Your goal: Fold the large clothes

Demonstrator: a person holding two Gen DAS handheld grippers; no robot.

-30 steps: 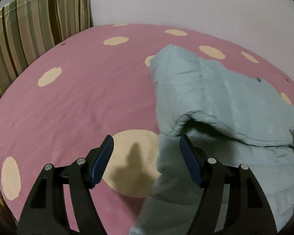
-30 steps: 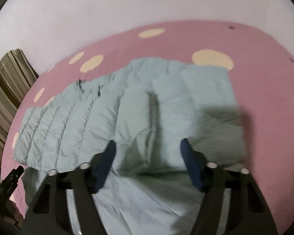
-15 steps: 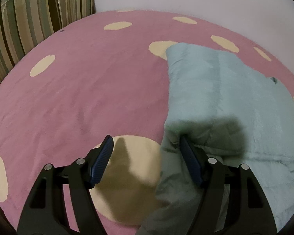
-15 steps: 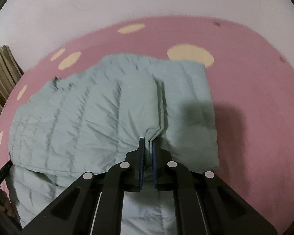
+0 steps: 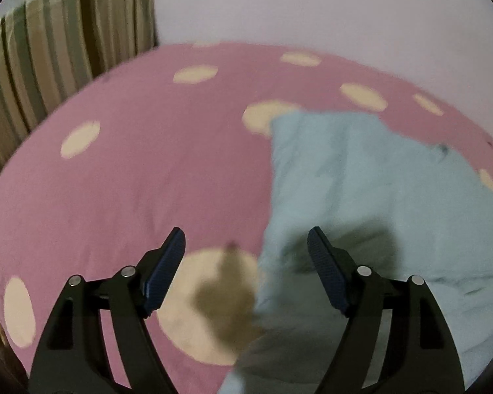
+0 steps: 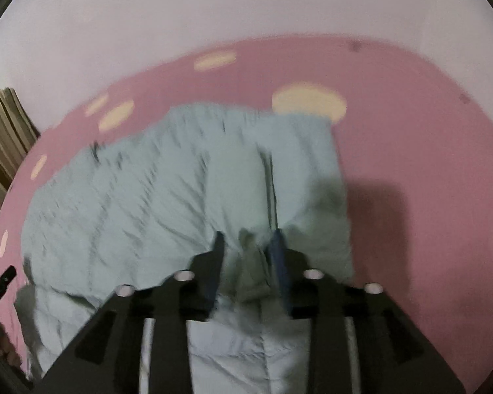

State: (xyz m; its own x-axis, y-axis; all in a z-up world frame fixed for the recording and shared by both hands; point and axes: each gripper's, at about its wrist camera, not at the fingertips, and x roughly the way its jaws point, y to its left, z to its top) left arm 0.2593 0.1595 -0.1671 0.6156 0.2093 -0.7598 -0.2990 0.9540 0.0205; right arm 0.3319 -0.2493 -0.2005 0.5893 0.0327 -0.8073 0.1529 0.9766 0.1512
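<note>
A pale blue quilted jacket [image 5: 371,190] lies folded on a pink bedspread with cream dots [image 5: 141,170]. In the left wrist view my left gripper [image 5: 246,249] is open and empty, above the jacket's left edge, its right finger over the fabric. In the right wrist view the jacket [image 6: 141,203] spreads to the left. My right gripper [image 6: 248,246] is partly open with a fold of the jacket's near edge bunched between its fingers. Both views are blurred by motion.
A striped cushion [image 5: 59,52] stands at the back left, also at the left edge of the right wrist view [image 6: 0,138]. A pale wall [image 6: 213,10] runs behind the bed. Bare pink bedspread [image 6: 427,170] lies right of the jacket.
My right gripper shut on the jacket's near edge half a second ago and has now parted somewhat. My left gripper stayed open and lifted slightly away from the bed.
</note>
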